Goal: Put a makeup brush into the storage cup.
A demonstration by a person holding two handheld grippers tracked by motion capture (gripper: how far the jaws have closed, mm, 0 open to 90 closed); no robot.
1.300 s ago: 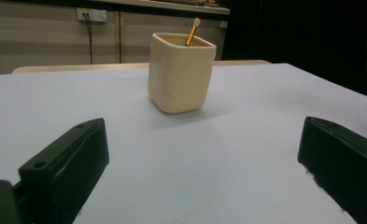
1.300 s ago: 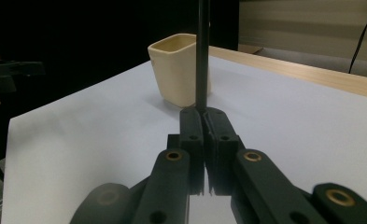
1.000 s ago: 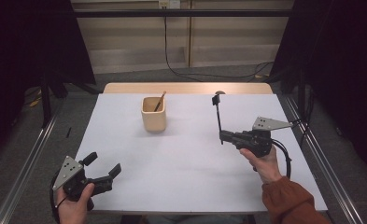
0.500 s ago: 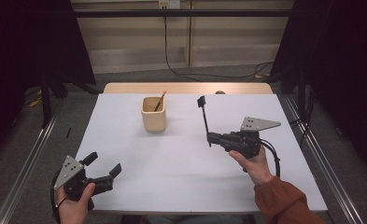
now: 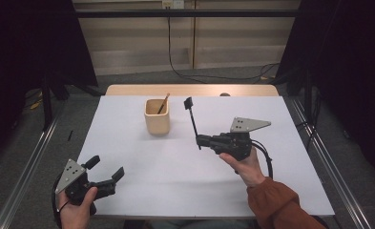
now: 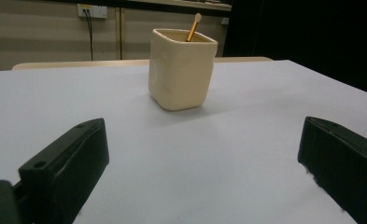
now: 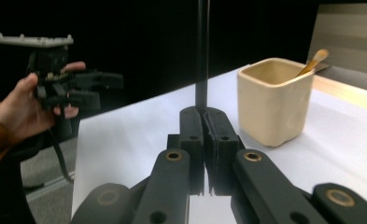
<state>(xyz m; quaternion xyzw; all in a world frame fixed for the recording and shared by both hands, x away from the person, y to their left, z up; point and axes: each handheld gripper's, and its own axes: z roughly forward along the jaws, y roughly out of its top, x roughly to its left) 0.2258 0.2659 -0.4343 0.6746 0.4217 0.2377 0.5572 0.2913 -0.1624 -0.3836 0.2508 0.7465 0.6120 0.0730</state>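
A thin black stick (image 5: 192, 119) with a small flat head is pinched upright by the right tool (image 5: 200, 140), above the white counter (image 5: 271, 191) just right of the cream cup (image 5: 157, 117). A wooden stick (image 5: 163, 103) is leaned inside the cup. The left tool (image 5: 106, 172), spread wide, is held near the counter's front-left corner, well apart.
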